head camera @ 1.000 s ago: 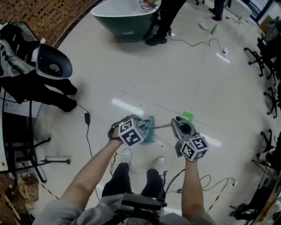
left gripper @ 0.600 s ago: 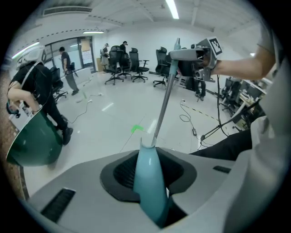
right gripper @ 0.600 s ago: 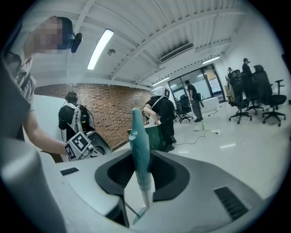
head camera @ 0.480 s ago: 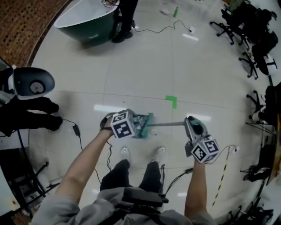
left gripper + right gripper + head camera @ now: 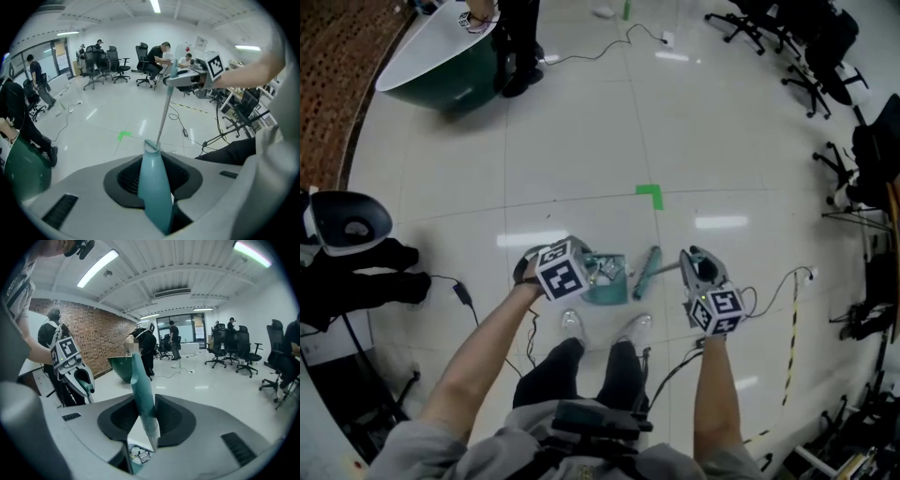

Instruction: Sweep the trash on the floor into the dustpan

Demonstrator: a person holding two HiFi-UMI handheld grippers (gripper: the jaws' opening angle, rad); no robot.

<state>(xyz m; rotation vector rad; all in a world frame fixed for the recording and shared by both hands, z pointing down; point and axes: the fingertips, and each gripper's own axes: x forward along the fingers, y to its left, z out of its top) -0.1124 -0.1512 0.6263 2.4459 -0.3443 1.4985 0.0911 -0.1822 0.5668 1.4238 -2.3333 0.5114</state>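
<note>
Left gripper (image 5: pixel 588 273): jaws pinched on the teal dustpan handle (image 5: pixel 153 187). The handle fills the gap between them and runs up out of it. The gripper is tilted steeply down.

Right gripper (image 5: pixel 686 264): jaws clamped on the teal broom grip (image 5: pixel 142 394), which stands up between them. A thin grey shaft (image 5: pixel 163 112) runs from that grip down to the broom head (image 5: pixel 647 272).

Dustpan (image 5: pixel 611 289): teal, low over the floor (image 5: pixel 581 150), just ahead of the person's shoes (image 5: pixel 570 325), at the left gripper's tip. Cannot tell whether it rests on the tiles.

Trash (image 5: pixel 601 270): small pale and mixed scraps lying inside the dustpan. Some also show below the right gripper's jaws in the right gripper view.

Broom head: teal, narrow, just beside the dustpan's right edge, between the dustpan and the right gripper. Contact with the floor cannot be made out.

Green tape mark (image 5: pixel 650 195): on the floor beyond the dustpan and broom head, apart from both.

Dark green tub (image 5: pixel 441 70): toward the far left edge of the floor, with a person standing beside it.

Office chairs (image 5: pixel 825 56): along the far right edge of the floor.
</note>
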